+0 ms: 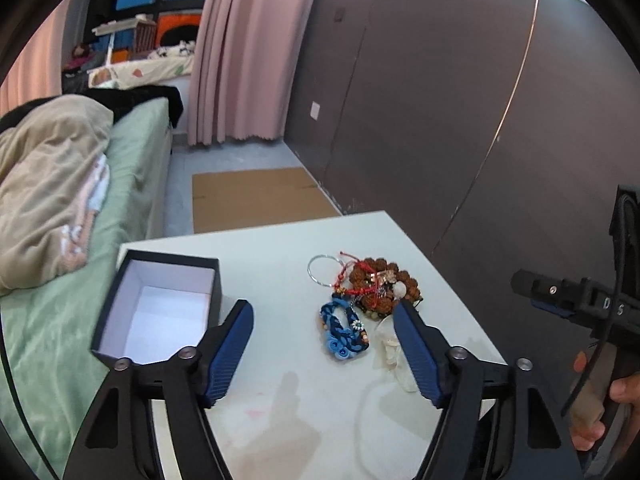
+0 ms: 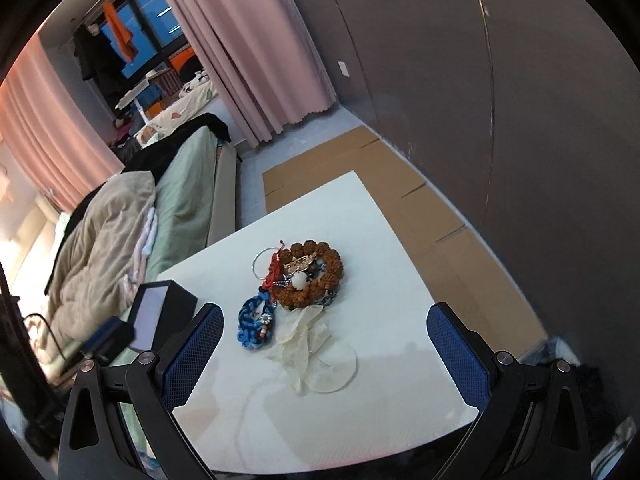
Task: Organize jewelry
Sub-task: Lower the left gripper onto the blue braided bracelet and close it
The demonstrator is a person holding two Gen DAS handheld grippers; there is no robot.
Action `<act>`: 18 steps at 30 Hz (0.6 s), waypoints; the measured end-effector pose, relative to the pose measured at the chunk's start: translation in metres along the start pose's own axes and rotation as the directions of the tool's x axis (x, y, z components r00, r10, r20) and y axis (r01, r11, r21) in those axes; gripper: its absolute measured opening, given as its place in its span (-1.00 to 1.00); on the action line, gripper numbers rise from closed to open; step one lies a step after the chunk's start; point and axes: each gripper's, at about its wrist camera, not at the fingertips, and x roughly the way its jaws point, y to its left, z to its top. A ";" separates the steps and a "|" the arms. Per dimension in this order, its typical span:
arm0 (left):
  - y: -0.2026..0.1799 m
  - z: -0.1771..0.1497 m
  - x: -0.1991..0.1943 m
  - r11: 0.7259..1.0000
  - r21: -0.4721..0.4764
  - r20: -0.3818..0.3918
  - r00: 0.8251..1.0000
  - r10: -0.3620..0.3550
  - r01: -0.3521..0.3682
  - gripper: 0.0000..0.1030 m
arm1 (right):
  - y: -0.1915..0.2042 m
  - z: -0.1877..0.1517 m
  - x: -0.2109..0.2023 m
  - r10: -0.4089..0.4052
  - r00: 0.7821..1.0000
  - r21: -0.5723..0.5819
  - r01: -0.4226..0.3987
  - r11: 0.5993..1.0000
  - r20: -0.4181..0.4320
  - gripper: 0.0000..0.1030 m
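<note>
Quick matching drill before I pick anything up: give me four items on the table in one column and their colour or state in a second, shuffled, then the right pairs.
Things:
1. box
2. braided bracelet
3. seed-bead bracelet
4. thin bangle

Descriptions:
A. brown, knobbly beads in a ring
B. black outside, white inside, open and empty
C. plain silver ring, at the far left edge of the pile
D. blue woven cord, lying nearest the box

Pairs: 1-B, 2-D, 3-A, 4-C

Both the left hand-held gripper and the right hand-held gripper are open and hold nothing.
</note>
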 end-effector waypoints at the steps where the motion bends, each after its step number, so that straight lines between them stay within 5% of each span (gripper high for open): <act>1: 0.000 0.000 0.006 1.000 -0.002 -0.014 1.000 -0.005 0.005 0.34 | -0.001 0.001 0.002 -0.005 1.000 0.003 0.005 1.000 -0.004 0.97; 18: -0.011 -0.006 0.078 0.999 0.024 -0.166 0.985 0.037 -0.034 0.02 | -0.018 0.012 0.029 0.061 0.994 0.103 -0.052 0.993 -0.089 0.75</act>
